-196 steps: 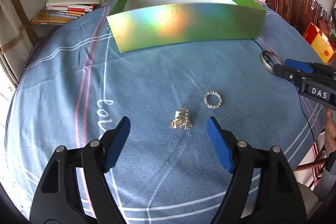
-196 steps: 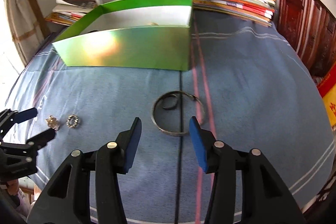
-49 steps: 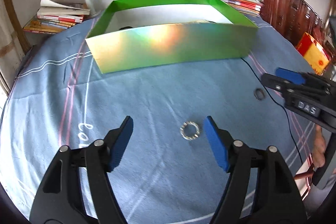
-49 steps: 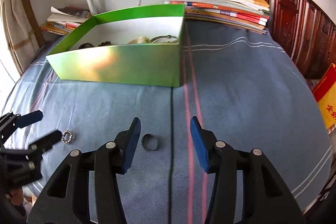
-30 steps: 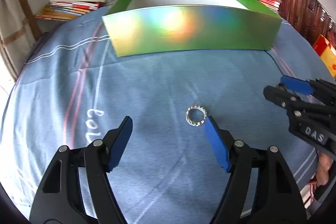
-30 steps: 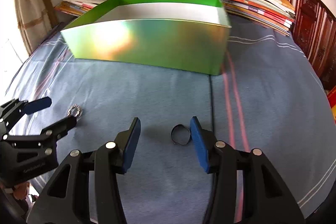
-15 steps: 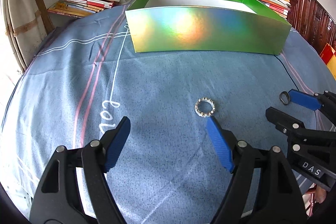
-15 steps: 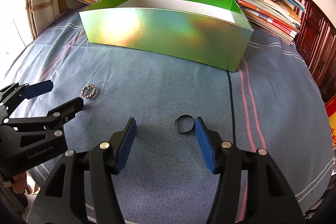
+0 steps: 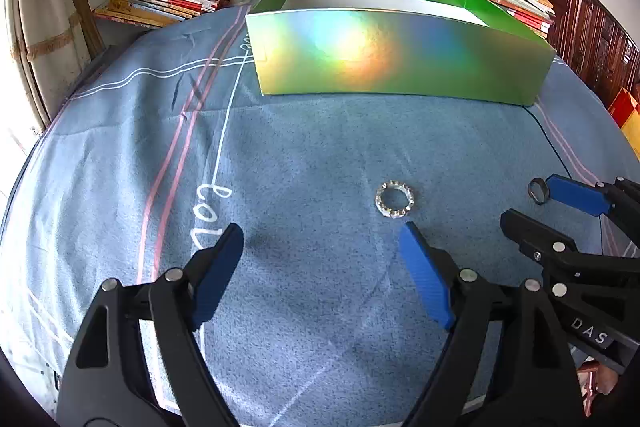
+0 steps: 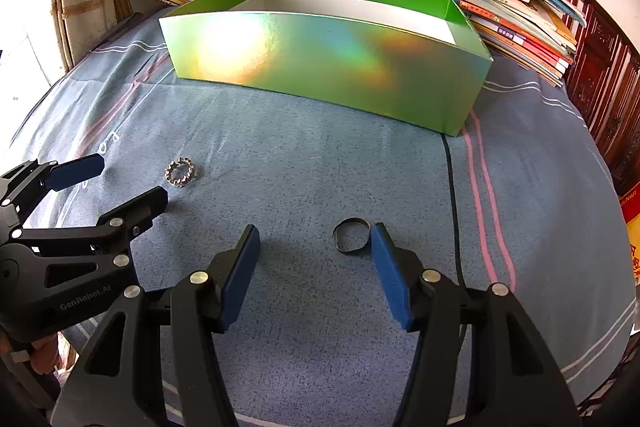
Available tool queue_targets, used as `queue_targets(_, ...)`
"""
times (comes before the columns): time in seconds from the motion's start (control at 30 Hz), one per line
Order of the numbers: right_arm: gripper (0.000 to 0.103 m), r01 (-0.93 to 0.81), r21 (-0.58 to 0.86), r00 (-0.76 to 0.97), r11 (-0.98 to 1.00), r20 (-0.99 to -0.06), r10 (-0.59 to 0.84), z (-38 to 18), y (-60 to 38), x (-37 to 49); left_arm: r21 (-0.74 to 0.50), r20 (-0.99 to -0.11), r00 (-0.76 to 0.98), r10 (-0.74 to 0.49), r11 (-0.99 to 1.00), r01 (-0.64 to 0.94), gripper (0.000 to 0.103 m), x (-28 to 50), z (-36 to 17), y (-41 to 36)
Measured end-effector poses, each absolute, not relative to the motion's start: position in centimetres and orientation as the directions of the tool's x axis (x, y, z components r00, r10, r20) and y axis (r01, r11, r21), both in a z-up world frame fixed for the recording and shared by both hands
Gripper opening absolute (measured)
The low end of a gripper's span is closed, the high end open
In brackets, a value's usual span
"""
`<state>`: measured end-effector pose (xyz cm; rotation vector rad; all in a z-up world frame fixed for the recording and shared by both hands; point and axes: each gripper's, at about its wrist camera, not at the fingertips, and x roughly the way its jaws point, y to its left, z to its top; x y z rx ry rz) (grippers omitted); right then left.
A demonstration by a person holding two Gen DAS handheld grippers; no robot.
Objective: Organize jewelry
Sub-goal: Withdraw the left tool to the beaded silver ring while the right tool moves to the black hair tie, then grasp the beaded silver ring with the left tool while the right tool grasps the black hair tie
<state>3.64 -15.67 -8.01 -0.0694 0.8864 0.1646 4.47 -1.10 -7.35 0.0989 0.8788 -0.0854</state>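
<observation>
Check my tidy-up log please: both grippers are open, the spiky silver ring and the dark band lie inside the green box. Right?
Not quite. Both the left gripper and right gripper are open, but the spiky silver ring and dark band lie on the blue cloth in front of the green box, as the right wrist view shows.

Glossy iridescent box [image 9: 400,55] — matt woven cloth [image 9: 312,147] — shiny metal rings [image 9: 394,203].
</observation>
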Motion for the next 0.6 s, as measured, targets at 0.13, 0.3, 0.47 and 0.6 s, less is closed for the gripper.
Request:
queue_targets(0.13, 0.057, -0.161, 0.000, 0.630, 0.987, -0.770, 0.103, -7.8, -16.1, 3.3, 0.052, -0.773, 0.633, -0.030, 0.992, 0.111, 0.080, 4.6, -7.3, -1.2)
queue_targets(0.3, 0.057, -0.145, 0.012, 0.632, 0.989, -0.768, 0.102, -7.9, -16.9, 3.1, 0.066, -0.773, 0.635, -0.019, 0.992, 0.110, 0.080, 4.6, -7.2, -1.6)
queue_targets(0.47, 0.057, -0.142, 0.035, 0.625, 0.989, -0.771, 0.117, -8.1, -17.2, 3.2, 0.074, -0.772, 0.635, -0.012, 0.991, 0.108, 0.081, 4.7, -7.2, -1.7)
queue_targets(0.6, 0.057, -0.165, 0.034, 0.622, 0.986, -0.772, 0.130, -8.2, -16.4, 3.2, 0.067, -0.774, 0.633, -0.014, 0.992, 0.105, 0.082, 4.8, -7.3, -1.6)
